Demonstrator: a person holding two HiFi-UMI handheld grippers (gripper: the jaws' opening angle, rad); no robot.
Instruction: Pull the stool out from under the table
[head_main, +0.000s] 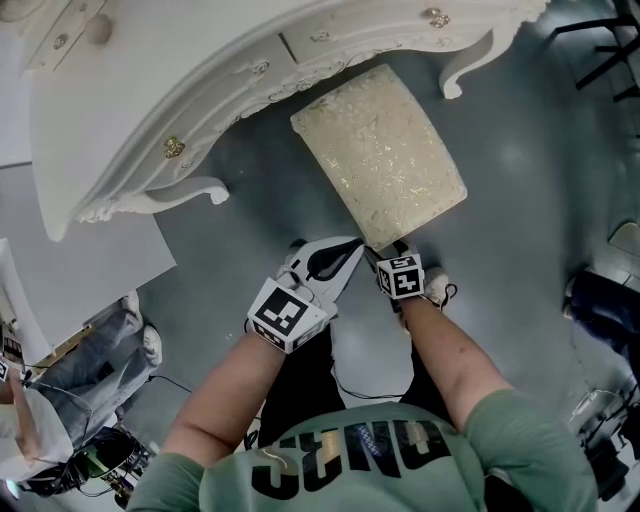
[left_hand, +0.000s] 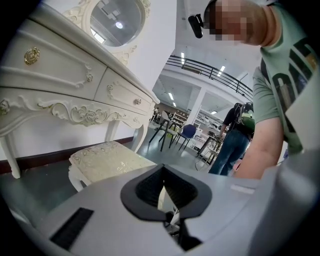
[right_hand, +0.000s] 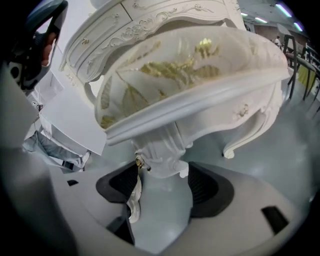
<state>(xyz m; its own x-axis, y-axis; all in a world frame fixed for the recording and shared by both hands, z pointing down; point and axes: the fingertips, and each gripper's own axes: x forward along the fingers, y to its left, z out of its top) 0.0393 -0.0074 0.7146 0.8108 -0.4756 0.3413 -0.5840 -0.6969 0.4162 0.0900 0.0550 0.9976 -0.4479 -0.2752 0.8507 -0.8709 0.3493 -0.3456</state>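
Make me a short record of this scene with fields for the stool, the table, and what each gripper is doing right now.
stool: cream cushioned seat, mostly out from under the table, far end near the table's front edge
table: white, carved, with drawers
right gripper: fingers apart, stool leg between them, not clamped
left gripper: fingers together, nothing between them, held off the stool
floor: grey
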